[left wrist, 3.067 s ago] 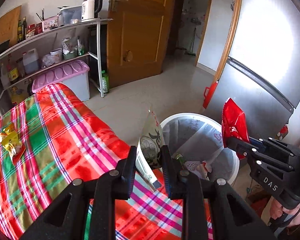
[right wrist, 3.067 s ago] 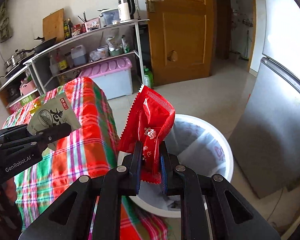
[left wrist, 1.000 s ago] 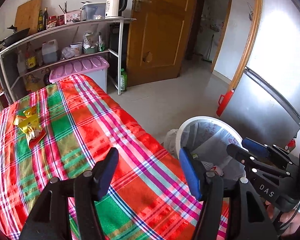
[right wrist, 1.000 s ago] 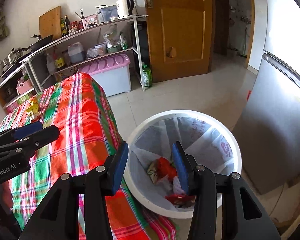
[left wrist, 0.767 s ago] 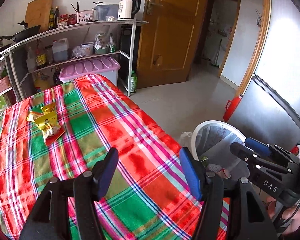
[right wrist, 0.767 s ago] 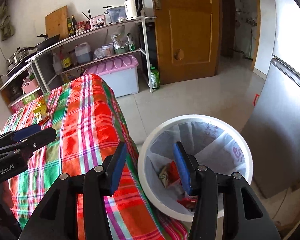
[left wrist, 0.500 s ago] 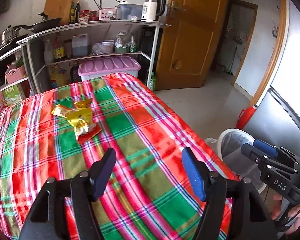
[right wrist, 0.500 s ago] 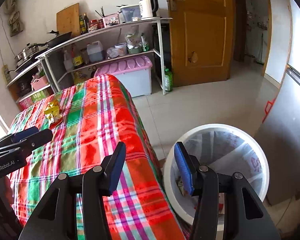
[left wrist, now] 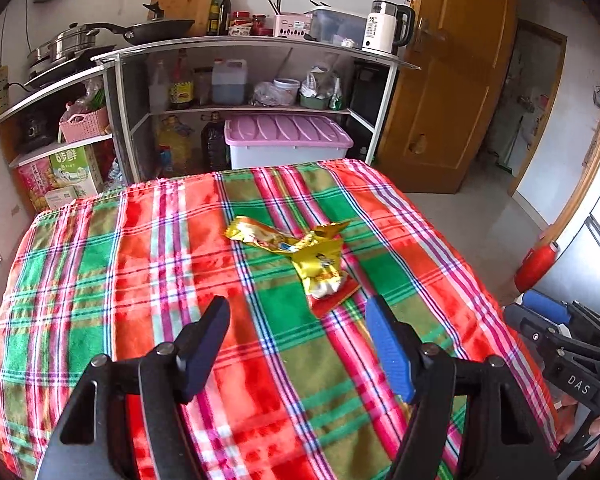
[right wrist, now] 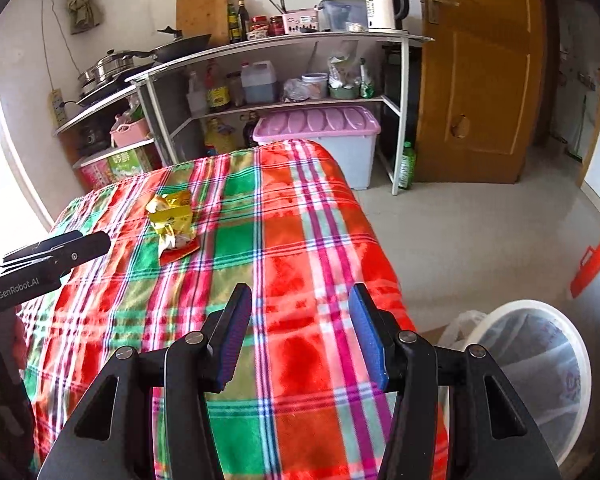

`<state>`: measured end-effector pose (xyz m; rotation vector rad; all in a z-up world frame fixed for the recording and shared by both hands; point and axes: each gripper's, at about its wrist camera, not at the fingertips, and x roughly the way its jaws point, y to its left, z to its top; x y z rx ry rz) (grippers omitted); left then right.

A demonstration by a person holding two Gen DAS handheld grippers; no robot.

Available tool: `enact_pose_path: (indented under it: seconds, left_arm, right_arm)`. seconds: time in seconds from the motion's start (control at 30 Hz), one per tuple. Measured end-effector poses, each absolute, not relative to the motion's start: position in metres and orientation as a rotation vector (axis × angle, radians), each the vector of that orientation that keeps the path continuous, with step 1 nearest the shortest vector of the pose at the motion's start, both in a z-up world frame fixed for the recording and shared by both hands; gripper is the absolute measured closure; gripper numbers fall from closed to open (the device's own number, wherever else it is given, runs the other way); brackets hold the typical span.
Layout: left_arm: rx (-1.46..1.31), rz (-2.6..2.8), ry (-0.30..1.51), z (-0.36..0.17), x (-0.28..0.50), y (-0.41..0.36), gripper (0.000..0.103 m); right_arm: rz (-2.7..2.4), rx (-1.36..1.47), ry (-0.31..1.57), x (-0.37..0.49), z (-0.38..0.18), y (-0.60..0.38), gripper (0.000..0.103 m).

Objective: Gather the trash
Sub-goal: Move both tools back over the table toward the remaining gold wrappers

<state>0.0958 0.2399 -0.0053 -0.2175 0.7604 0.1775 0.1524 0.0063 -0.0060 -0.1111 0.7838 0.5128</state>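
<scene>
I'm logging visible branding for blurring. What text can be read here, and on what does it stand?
"GenRobot.AI": on the side of the left tool.
"DAS": on the body of the right tool.
"55": on the white kettle.
Print on the green carton, yellow wrappers and shelf bottles: too blurred to read.

My two wrist cams ride side by side, tilted down over the plaid table (left wrist: 300, 360), facing the shelf (right wrist: 284, 40). Both share the yellow wrappers (left wrist: 316, 256), mid-range.
</scene>
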Motion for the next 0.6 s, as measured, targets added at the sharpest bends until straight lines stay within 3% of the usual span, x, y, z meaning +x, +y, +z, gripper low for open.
enact_pose_path:
  seconds: [0.6]
  left_arm:
    - [-0.220, 0.222, 0.801, -0.023, 0.135, 0.304, 0.029]
  right_arm:
    - [0.741, -0.209, 0.851, 0.190, -0.038, 0.133, 0.051]
